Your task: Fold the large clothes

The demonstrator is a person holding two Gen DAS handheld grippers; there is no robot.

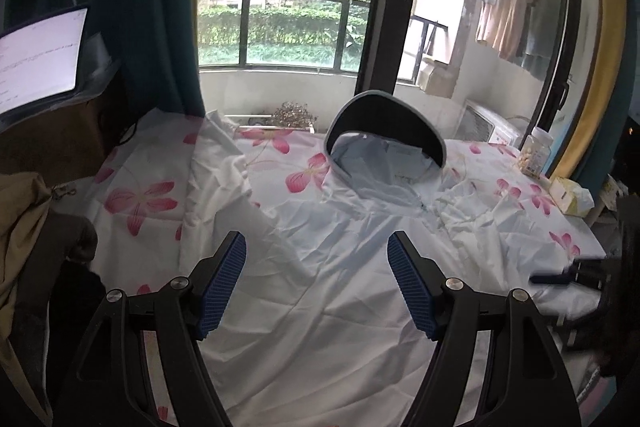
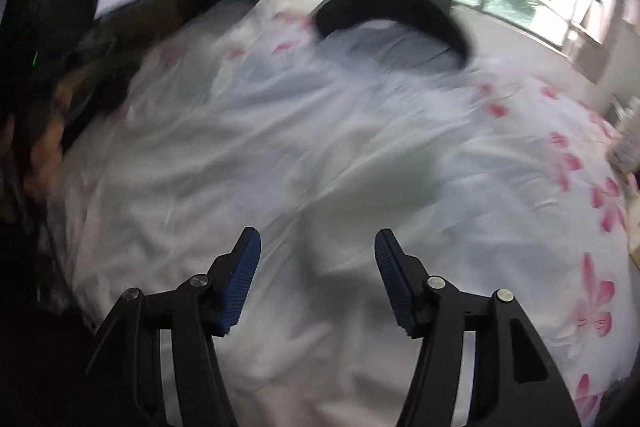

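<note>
A large, thin, pale blue-white hooded jacket (image 1: 332, 259) lies spread and wrinkled over a flowered sheet (image 1: 136, 203). Its hood has a stiff dark brim (image 1: 384, 123) that stands up at the far end. My left gripper (image 1: 316, 247) hovers open above the jacket's body with nothing between its blue pads. In the blurred right wrist view the same jacket (image 2: 280, 147) fills the middle, the brim (image 2: 392, 3) at the top. My right gripper (image 2: 318, 245) stands open over the near cloth, empty. The other gripper's dark tip (image 1: 560, 275) shows at the right edge of the left wrist view.
A lit screen (image 1: 40, 63) stands at the left with brown clothing (image 1: 24, 227) below it. At the far right of the sheet sit a plastic jar (image 1: 536, 151) and a tissue pack (image 1: 572, 197). A window with a railing (image 1: 280, 31) lies behind.
</note>
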